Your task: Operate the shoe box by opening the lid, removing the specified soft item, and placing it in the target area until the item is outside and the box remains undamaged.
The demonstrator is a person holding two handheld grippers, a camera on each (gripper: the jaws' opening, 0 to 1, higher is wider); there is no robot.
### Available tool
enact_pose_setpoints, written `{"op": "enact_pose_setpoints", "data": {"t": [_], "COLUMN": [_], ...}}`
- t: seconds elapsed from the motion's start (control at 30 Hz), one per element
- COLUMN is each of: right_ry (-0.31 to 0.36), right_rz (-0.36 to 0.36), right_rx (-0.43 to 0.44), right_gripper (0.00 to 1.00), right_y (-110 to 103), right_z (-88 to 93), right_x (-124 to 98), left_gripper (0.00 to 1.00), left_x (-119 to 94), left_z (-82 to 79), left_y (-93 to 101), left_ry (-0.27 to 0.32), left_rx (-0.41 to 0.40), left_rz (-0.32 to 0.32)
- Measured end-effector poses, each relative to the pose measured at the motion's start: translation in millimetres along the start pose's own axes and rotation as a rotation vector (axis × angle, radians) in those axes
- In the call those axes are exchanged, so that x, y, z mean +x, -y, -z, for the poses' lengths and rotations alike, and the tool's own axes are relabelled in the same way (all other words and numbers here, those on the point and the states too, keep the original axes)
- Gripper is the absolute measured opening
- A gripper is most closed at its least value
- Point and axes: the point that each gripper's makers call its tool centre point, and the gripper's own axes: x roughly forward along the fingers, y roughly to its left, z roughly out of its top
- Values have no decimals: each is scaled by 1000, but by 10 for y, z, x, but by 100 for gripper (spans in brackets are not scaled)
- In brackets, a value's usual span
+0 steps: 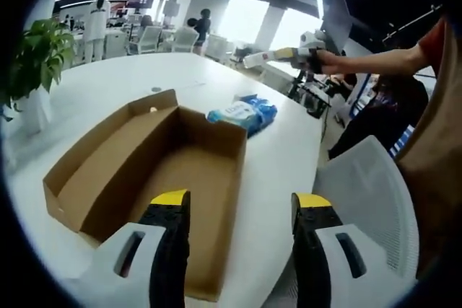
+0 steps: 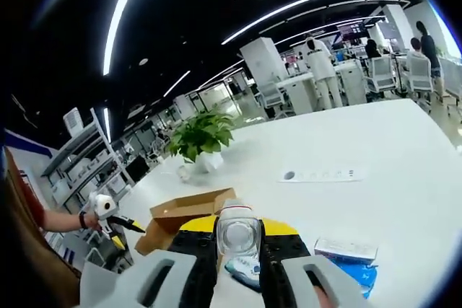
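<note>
We judge the removal step done and the placing step at or near its end. The shoe box (image 1: 155, 167) stands open on the white surface (image 1: 123, 77), and in the left gripper view we see only bare cardboard inside it. The soft blue pack (image 1: 243, 113) lies on the surface just beyond the box's far end, close to it but outside it. We can't tell whether that spot is the target area, since nothing marks one.

The left gripper (image 1: 242, 200) hovers over the near end of the box with its jaws spread wide and nothing between them. The right gripper (image 1: 249, 59) is held up in a hand (image 1: 326, 59), well above the box and past the pack. We cannot tell from either view whether its jaws are parted or closed.

A potted plant (image 2: 202, 138) sits on the far side of the box, and a chair (image 1: 368, 200) stands by the surface's edge near the box.

If the pack must go further, the next move calls for bringing one gripper down onto it and pinching it gently. Otherwise both grippers should back away without knocking the box walls.
</note>
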Motion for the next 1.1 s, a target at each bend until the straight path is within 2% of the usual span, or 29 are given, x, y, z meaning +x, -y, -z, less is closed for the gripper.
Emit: {"op": "enact_pose_setpoints", "data": {"t": [0.33,0.57,0.83,1.1], "right_ry": [-73,-170,-311,-427], "right_rz": [11,6,-11,-22], "right_rx": [-63,-156,-316,-429], "right_gripper": [16,16,16,16], "right_y": [133,221,284,399], "right_z": [-92,-142,-56,47], "right_x": [152,279,416,556], "left_gripper": [56,56,56,56], "left_x": [-17,-24,-28,-42], "left_z": [8,13,56,73], "left_y": [-9,-18,-8,22], "left_ry": [-2,-3,-13,-21], "left_rx": [-5,-6,-9,-6], "left_rz": [-5,-9,-13,-18]}}
